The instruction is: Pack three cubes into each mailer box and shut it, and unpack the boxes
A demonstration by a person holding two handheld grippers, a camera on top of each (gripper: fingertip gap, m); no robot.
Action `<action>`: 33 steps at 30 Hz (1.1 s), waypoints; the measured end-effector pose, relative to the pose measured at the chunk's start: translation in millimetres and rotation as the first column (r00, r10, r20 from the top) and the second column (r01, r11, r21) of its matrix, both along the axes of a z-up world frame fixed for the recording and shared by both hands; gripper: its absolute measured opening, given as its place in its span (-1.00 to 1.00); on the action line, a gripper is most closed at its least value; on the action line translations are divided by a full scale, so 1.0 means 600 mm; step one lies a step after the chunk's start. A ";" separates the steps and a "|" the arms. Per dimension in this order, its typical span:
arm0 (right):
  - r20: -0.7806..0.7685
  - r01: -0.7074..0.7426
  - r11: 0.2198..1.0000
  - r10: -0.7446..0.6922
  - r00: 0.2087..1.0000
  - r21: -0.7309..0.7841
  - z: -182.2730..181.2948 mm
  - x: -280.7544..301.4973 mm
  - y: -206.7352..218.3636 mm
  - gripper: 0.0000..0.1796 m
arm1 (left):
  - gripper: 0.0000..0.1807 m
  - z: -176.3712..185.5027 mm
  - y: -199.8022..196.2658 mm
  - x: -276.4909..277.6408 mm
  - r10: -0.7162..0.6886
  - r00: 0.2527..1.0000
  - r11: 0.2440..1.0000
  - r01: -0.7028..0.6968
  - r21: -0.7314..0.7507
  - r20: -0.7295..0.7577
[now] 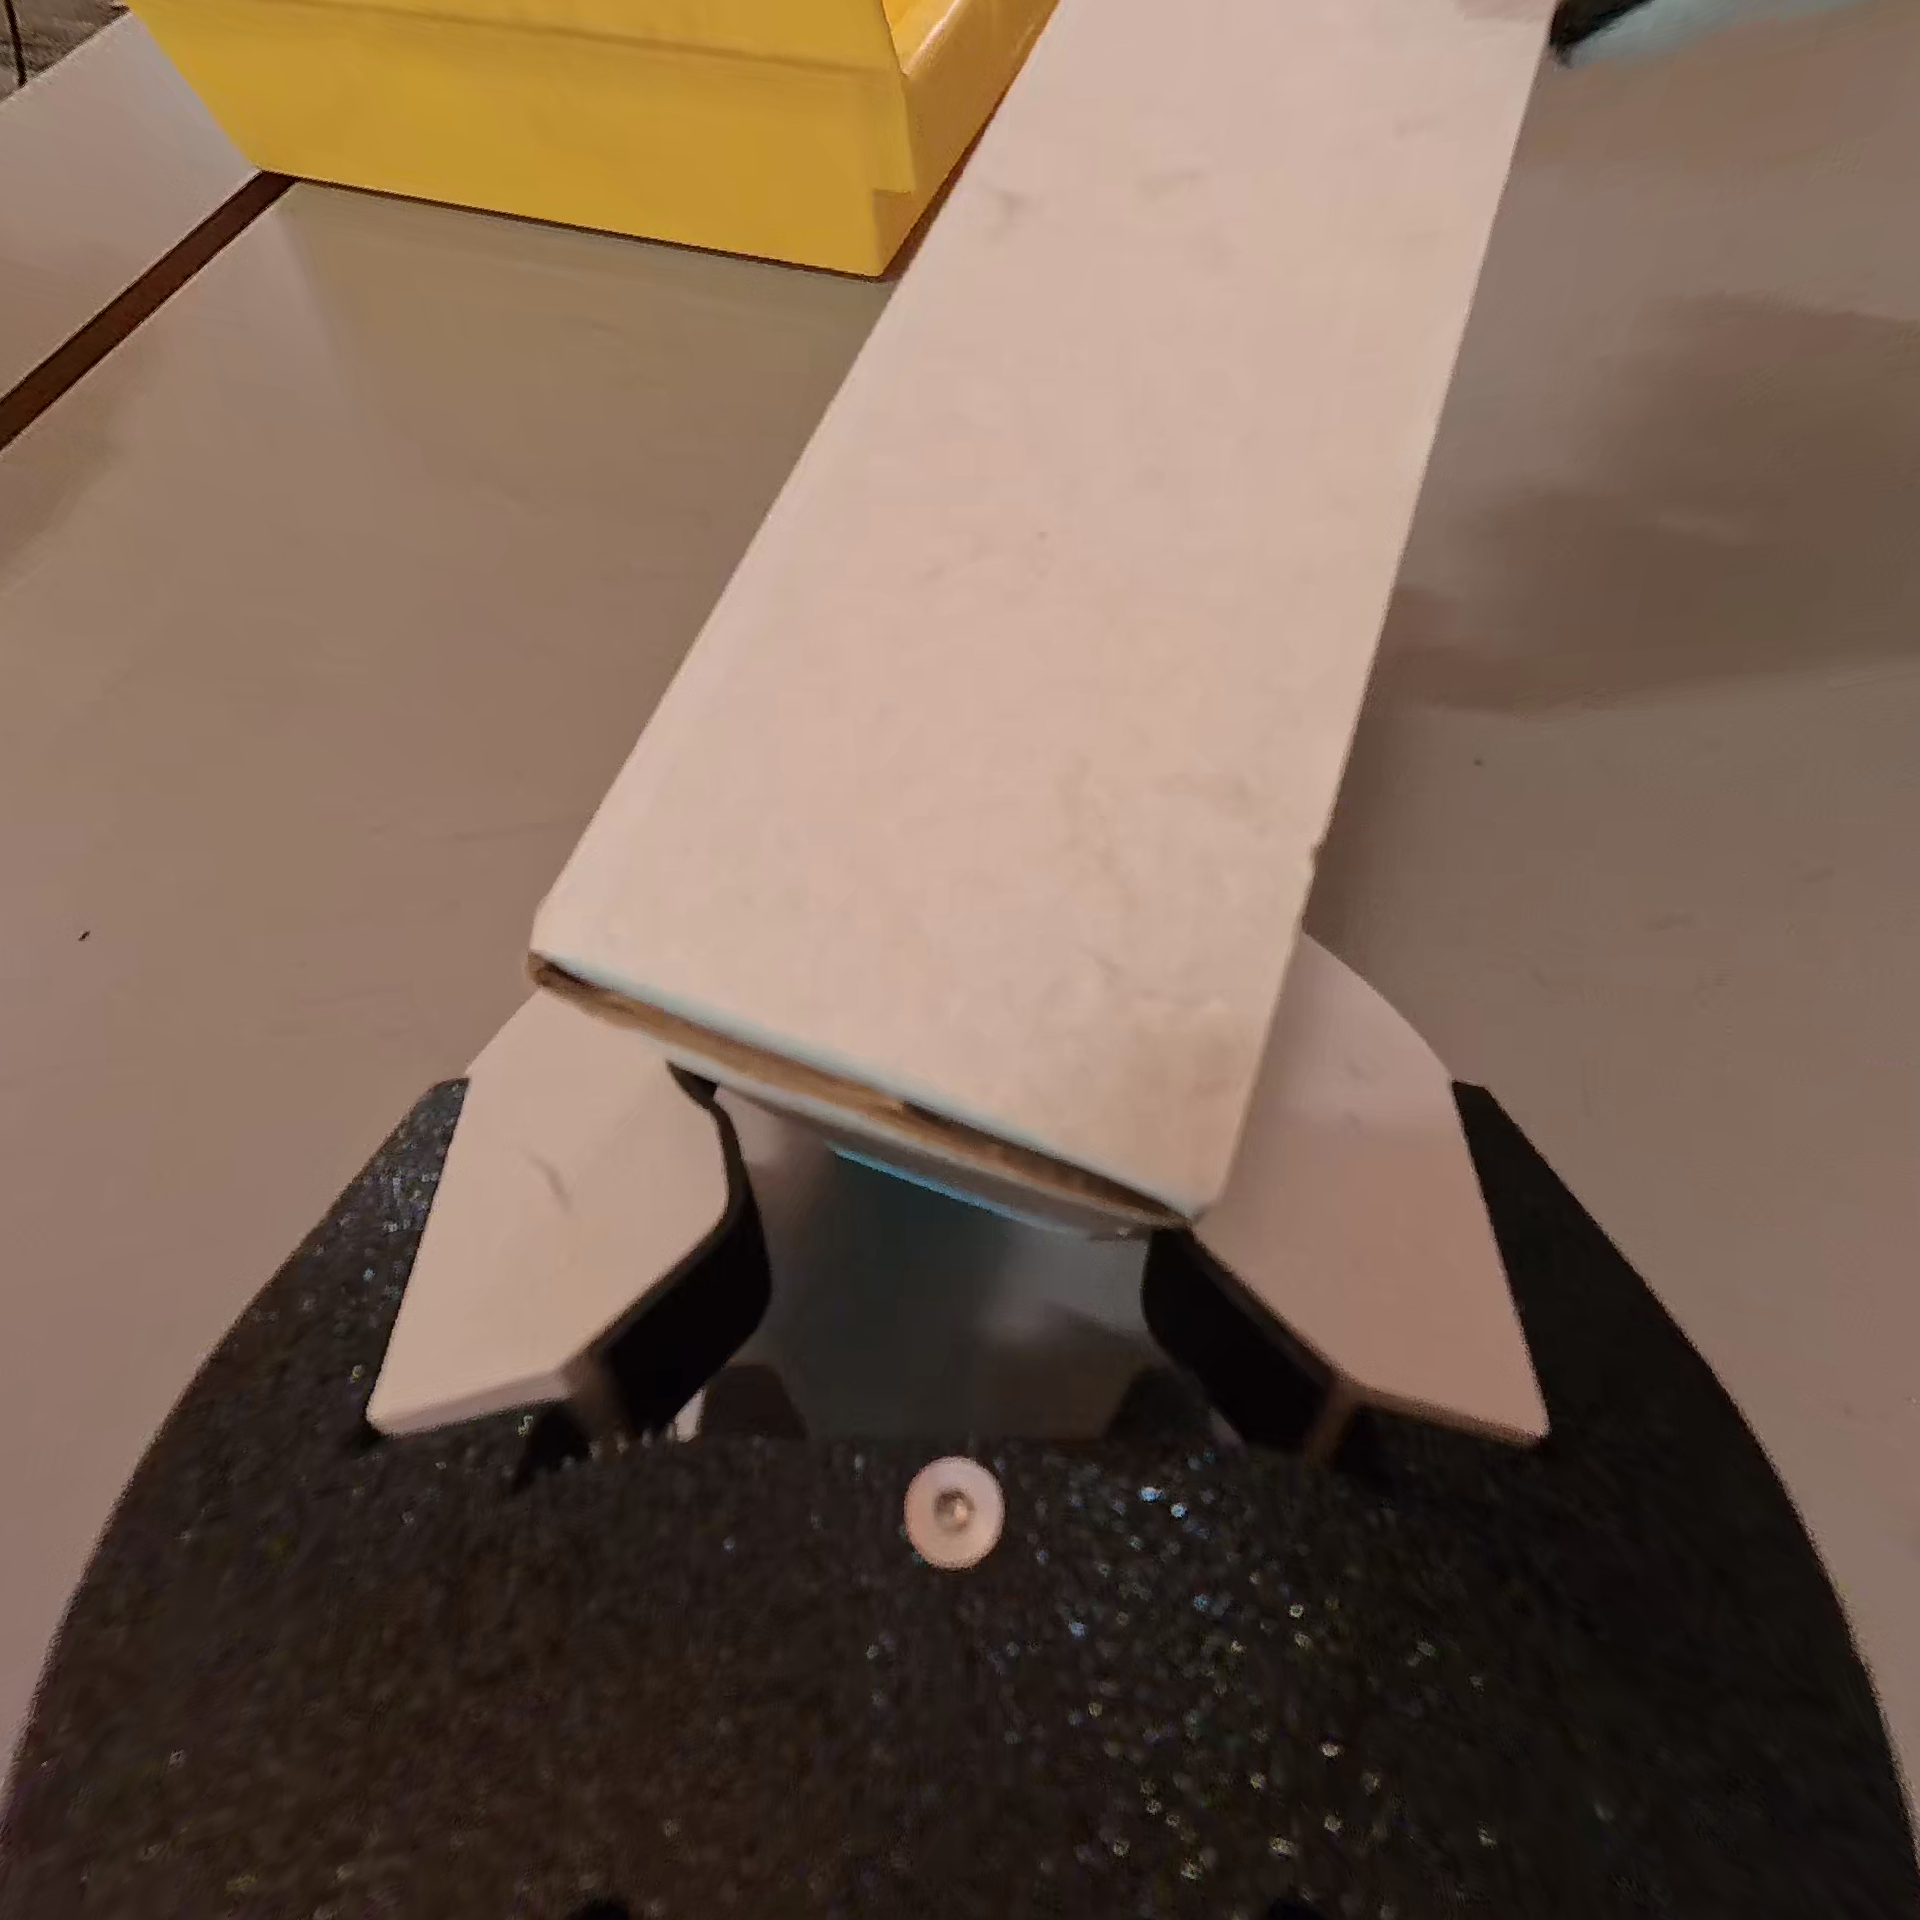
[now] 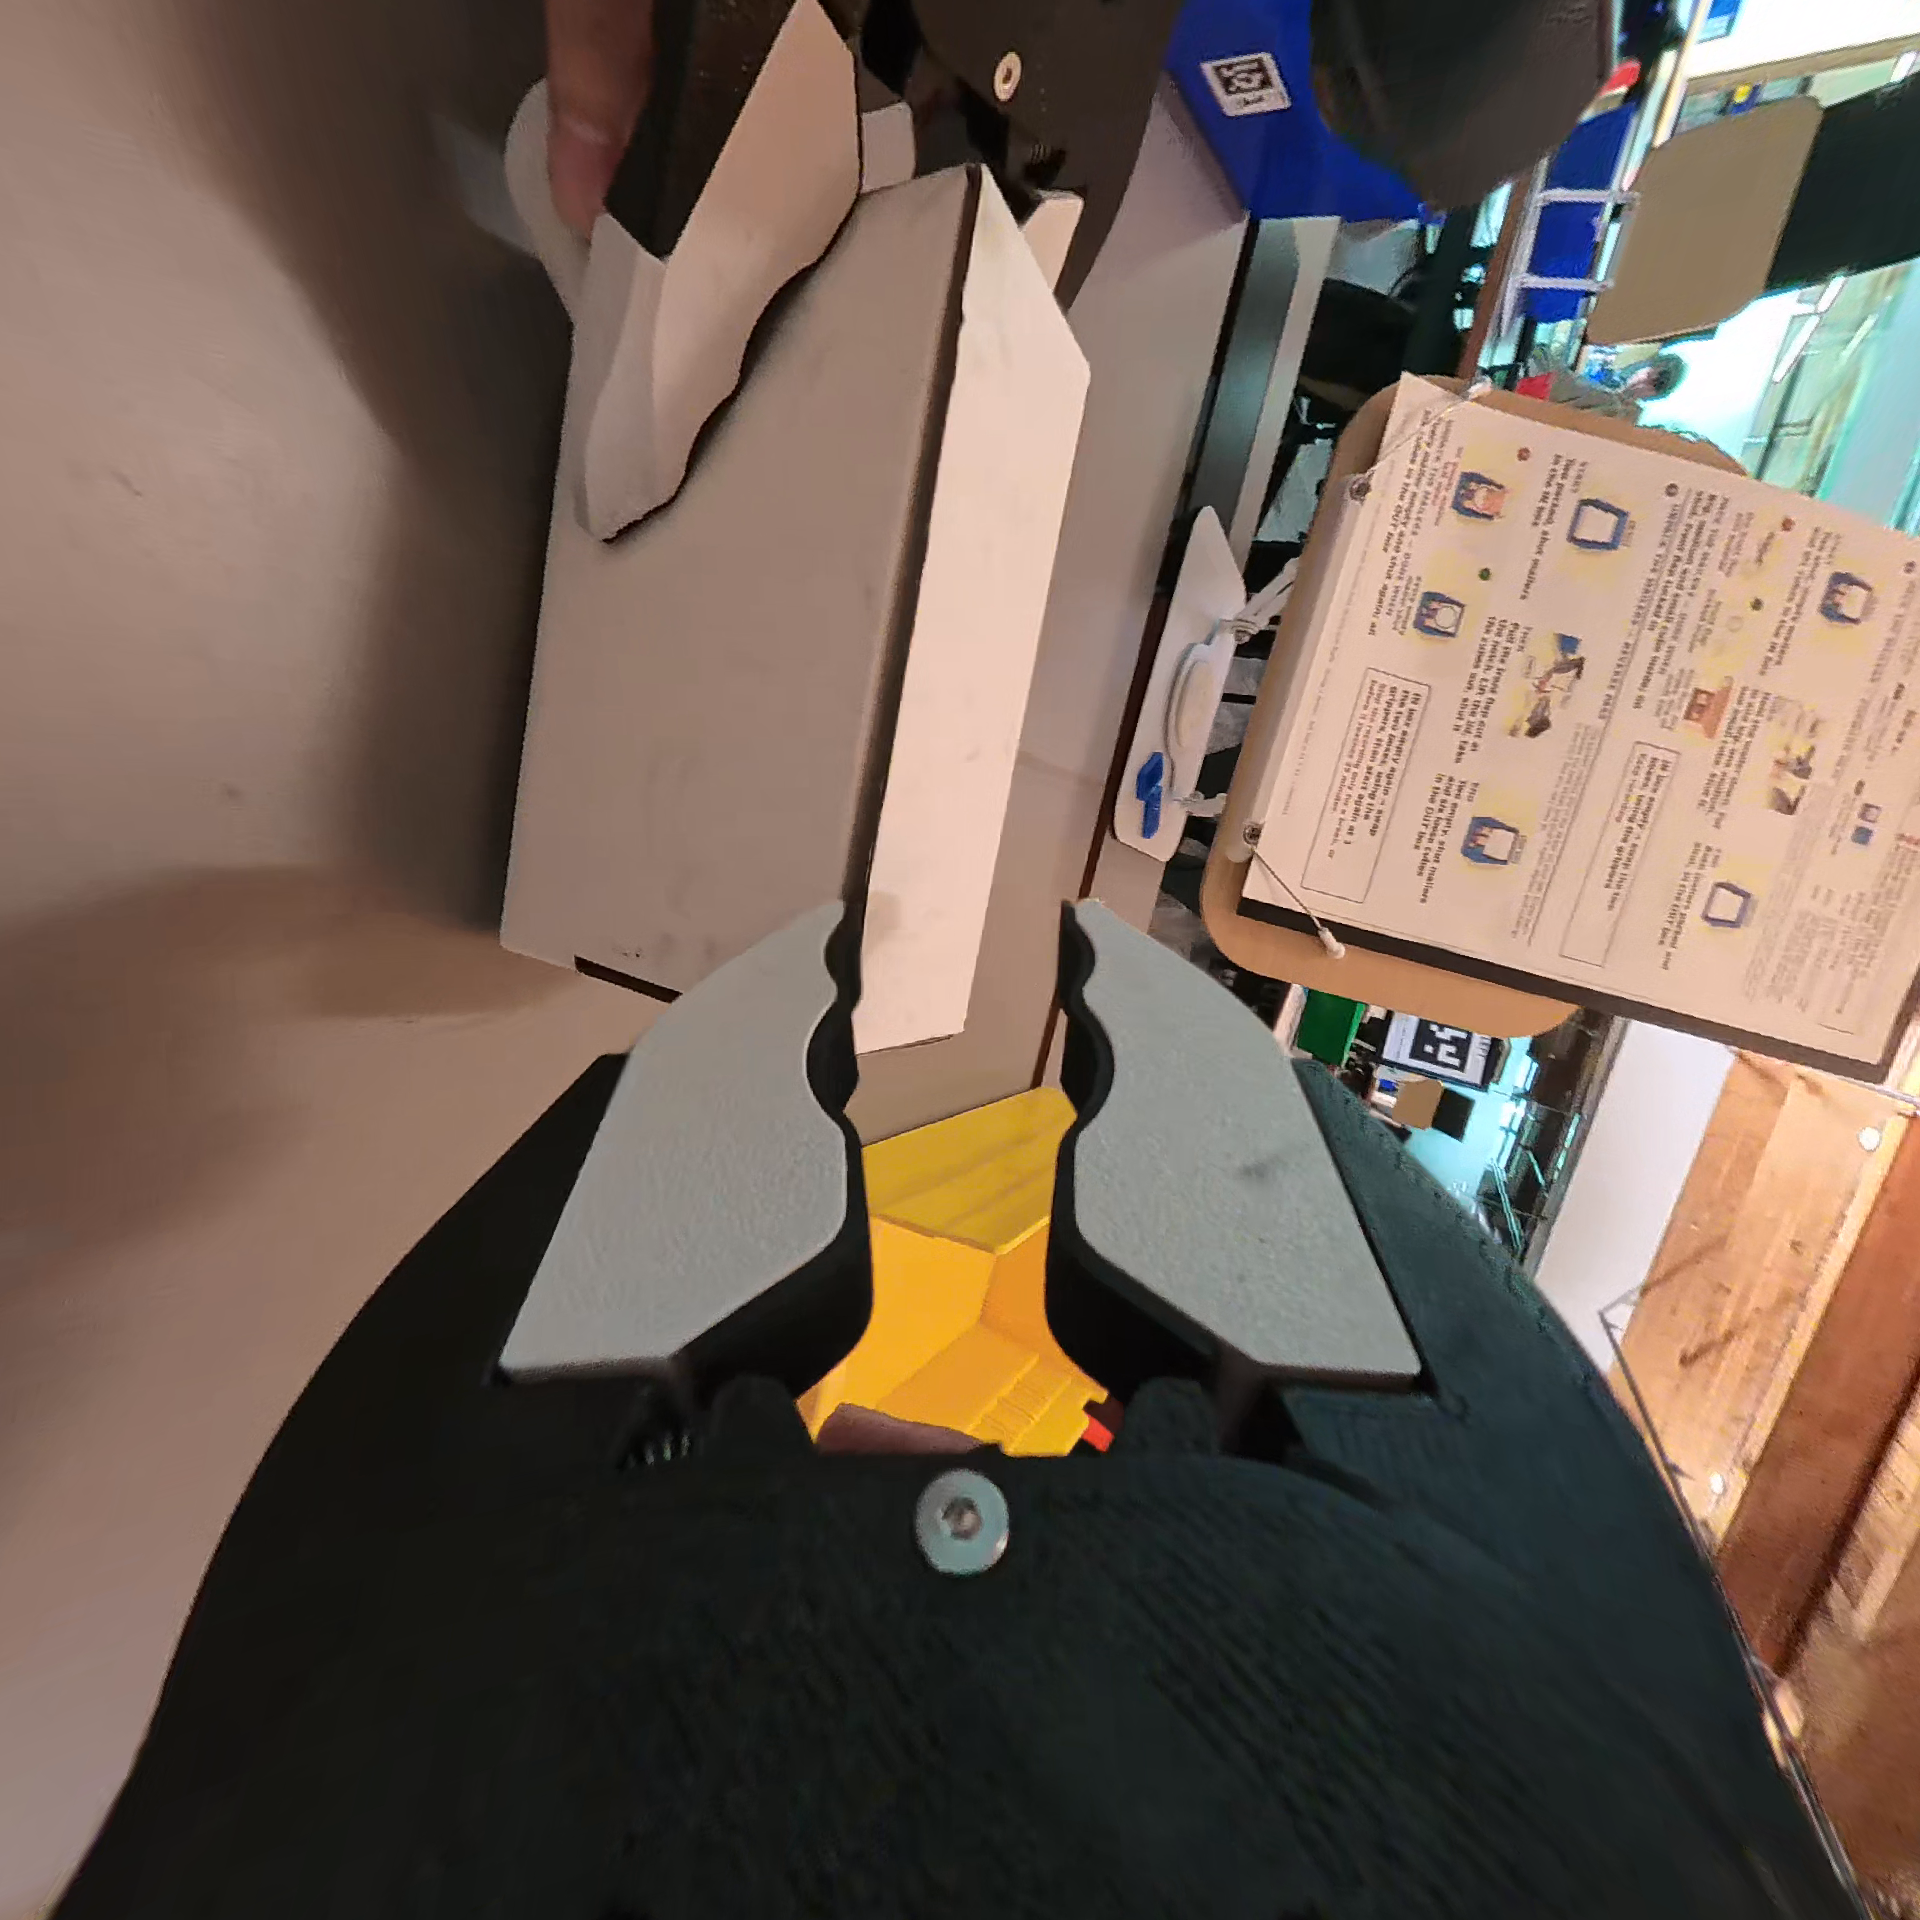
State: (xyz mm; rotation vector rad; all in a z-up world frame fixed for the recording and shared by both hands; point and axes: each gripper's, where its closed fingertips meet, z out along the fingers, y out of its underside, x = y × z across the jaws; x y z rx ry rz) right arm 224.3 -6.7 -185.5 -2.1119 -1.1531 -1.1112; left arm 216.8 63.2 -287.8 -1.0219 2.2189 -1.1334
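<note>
A long white mailer box [image 1: 1049,582] lies along the left wrist view, and its near end sits between my left gripper's fingers [image 1: 561,1247]. My left gripper [image 1: 904,1153] is shut on that end. The box's top is shut in this view. In the right wrist view the same box [image 2: 717,665] is seen from the other end, with a white side panel [image 2: 987,623] standing out from it. That panel's end sits between the tips of my right gripper [image 2: 961,925], which is open. The left gripper [image 2: 831,208] clamps the far end. No cubes show clearly.
A yellow bin [image 1: 582,114] stands on the grey table [image 1: 312,623] beyond the box; it also shows under my right gripper [image 2: 966,1247], with something orange-red inside. A clipboard with an instruction sheet [image 2: 1558,707] hangs off the table edge. A person's finger [image 2: 582,114] shows by the left gripper.
</note>
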 end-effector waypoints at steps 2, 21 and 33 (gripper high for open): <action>-0.025 -0.024 1.000 0.024 0.999 0.000 0.004 -0.012 0.002 -0.56 | -0.01 0.000 0.000 0.000 -0.001 1.000 1.000 0.001 0.001 -0.001; -0.236 -0.142 0.986 0.158 0.959 0.083 -0.021 -0.078 0.119 -0.61 | -0.02 -0.003 -0.004 -0.003 -0.016 1.000 0.999 0.016 0.030 0.010; -0.323 -0.140 0.988 0.156 0.934 0.070 -0.017 -0.079 0.123 -0.64 | -0.03 -0.004 -0.010 -0.008 -0.046 0.999 0.999 0.046 0.026 -0.001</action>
